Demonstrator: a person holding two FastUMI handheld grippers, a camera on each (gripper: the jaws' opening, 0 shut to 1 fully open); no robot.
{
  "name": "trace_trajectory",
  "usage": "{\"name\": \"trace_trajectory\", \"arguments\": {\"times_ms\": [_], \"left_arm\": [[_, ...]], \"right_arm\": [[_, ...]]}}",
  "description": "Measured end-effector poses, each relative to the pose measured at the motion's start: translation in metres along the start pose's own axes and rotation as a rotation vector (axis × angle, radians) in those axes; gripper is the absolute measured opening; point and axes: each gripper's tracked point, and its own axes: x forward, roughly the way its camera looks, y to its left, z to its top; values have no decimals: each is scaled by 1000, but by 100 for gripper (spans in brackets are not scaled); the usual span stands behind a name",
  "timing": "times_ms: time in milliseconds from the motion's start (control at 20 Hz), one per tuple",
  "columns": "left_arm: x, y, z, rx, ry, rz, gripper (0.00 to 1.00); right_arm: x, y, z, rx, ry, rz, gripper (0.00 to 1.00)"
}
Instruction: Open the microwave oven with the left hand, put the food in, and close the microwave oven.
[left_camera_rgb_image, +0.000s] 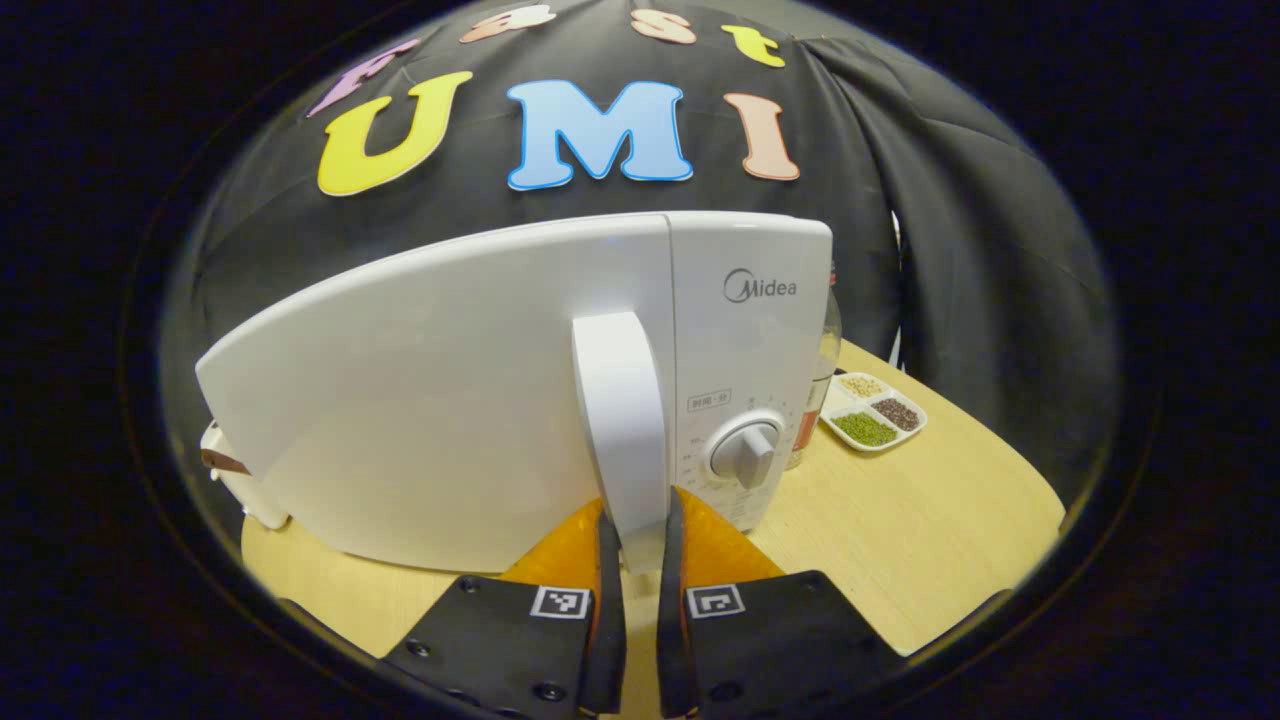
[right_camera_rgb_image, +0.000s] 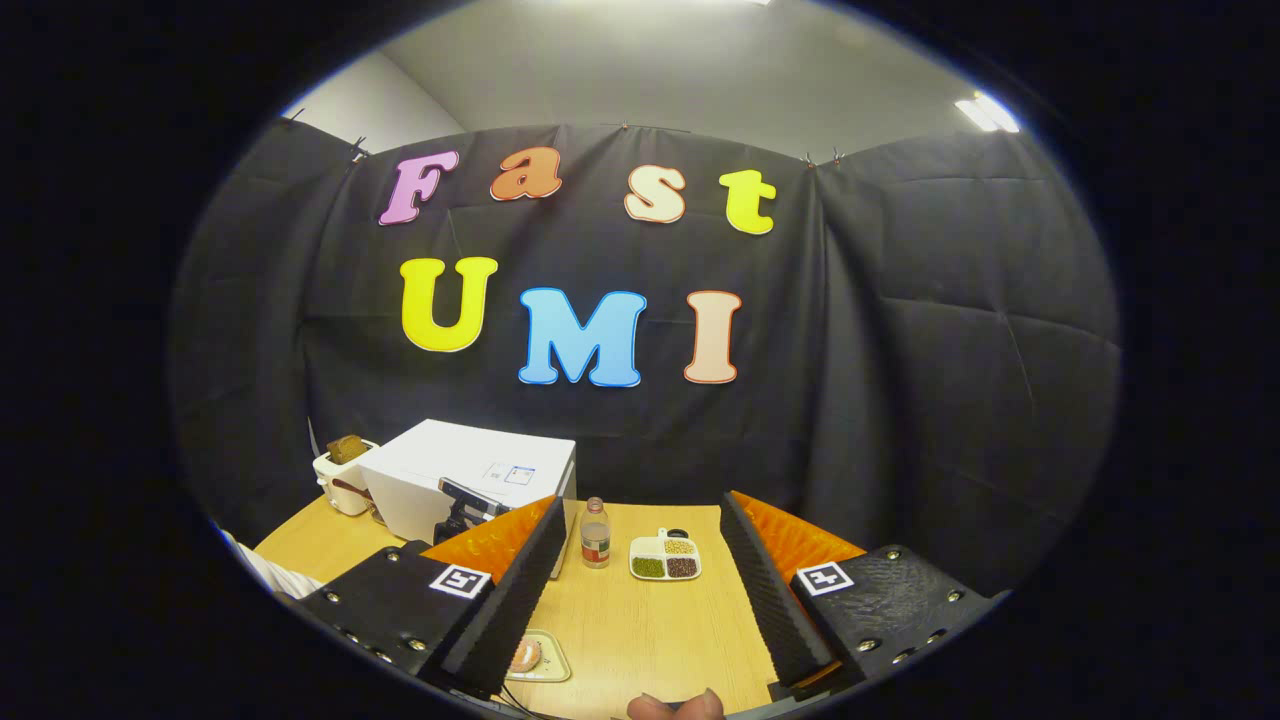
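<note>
The white microwave (left_camera_rgb_image: 450, 400) stands close in front of me in the left gripper view. My left gripper (left_camera_rgb_image: 638, 525) is shut on its upright white door handle (left_camera_rgb_image: 620, 400), one finger on each side. I cannot tell whether the door is ajar. In the right gripper view the microwave (right_camera_rgb_image: 470, 470) sits at the back left of the table, with the left gripper (right_camera_rgb_image: 458, 518) at its front. My right gripper (right_camera_rgb_image: 642, 515) hangs open above the table, holding nothing. Below it, a small plate with food (right_camera_rgb_image: 535, 655) lies near the front edge.
A bottle (right_camera_rgb_image: 595, 533) and a divided white dish of grains (right_camera_rgb_image: 665, 560) stand right of the microwave on the wooden table (right_camera_rgb_image: 650, 630). A white toaster holding bread (right_camera_rgb_image: 340, 475) is at its left. A fingertip (right_camera_rgb_image: 675, 708) shows at the bottom edge.
</note>
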Motion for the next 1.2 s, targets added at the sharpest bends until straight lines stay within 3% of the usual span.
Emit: {"name": "trace_trajectory", "arguments": {"times_ms": [450, 1050, 1100, 1150, 1200], "left_arm": [[-1, 0, -2, -7, 11, 0, 21], [-14, 0, -12, -24, 1, -46, 22], [-20, 3, -18, -16, -2, -40, 22], [-31, 7, -52, -28, 75, -27, 21], [-44, 11, -104, -50, 186, -1, 7]], "right_arm": [[-2, -1, -10, 25, 20, 14, 96], [19, 34, -18, 9, 52, 69, 95], [21, 36, -17, 8, 49, 68, 95], [22, 37, -16, 6, 49, 68, 95], [24, 39, -17, 6, 47, 72, 95]]}}
